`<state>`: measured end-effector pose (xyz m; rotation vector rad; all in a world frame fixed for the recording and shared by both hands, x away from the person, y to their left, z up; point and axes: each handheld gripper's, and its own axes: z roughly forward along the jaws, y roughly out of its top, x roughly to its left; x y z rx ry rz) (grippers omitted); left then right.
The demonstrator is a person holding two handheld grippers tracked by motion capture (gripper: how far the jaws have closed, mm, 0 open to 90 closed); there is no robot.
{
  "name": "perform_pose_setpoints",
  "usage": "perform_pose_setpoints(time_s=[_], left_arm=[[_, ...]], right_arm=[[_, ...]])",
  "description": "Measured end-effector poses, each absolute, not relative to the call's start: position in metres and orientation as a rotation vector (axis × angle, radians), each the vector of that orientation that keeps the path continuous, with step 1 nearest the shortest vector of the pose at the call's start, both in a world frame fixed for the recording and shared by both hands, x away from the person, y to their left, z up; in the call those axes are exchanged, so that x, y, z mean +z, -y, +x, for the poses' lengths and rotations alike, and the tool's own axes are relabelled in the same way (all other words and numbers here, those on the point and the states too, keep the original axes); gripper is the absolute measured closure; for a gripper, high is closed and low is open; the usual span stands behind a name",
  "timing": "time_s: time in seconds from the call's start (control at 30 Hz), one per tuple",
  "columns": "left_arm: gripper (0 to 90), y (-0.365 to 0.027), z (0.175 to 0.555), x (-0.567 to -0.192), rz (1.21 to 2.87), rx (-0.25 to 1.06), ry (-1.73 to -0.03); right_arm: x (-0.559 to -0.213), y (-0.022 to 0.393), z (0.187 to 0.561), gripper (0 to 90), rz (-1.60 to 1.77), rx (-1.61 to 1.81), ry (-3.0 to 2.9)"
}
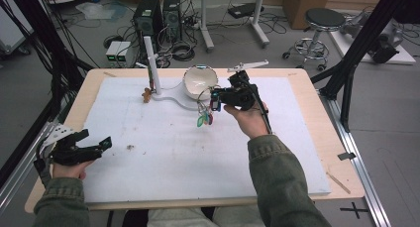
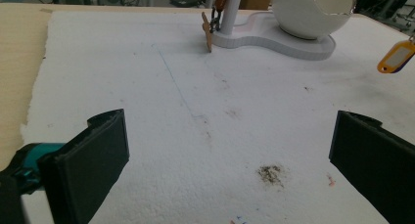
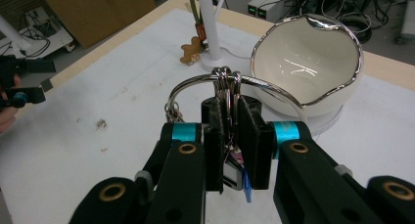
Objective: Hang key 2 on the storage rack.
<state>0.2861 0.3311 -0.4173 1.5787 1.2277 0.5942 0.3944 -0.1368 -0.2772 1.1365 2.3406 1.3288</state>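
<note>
My right gripper hovers above the mat just in front of the white bowl, shut on a bunch of key rings. A large wire ring loops out of the pads, and coloured key tags dangle below it. In the right gripper view the pads clamp the small rings between them. The bowl sits on a white stand with an upright post; a gingerbread charm hangs at the post's foot. My left gripper rests at the mat's near left edge, open, nothing between its jaws.
A white foam mat covers most of the wooden table. A small dark stain marks the mat ahead of the left gripper. A yellow tag hangs at the right edge of the left gripper view. Stools, computers and cables stand beyond the table.
</note>
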Motion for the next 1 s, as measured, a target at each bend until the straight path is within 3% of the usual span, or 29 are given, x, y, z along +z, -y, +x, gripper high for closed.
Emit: perform_pose_setpoints(time_s=[1.0], left_arm=[[1.7,-0.332,0.288,-0.418,1.582,0.585,-1.226]], right_arm=[[-0.245,0.083,0.433,81.1,1.138,1.290,-2.371]])
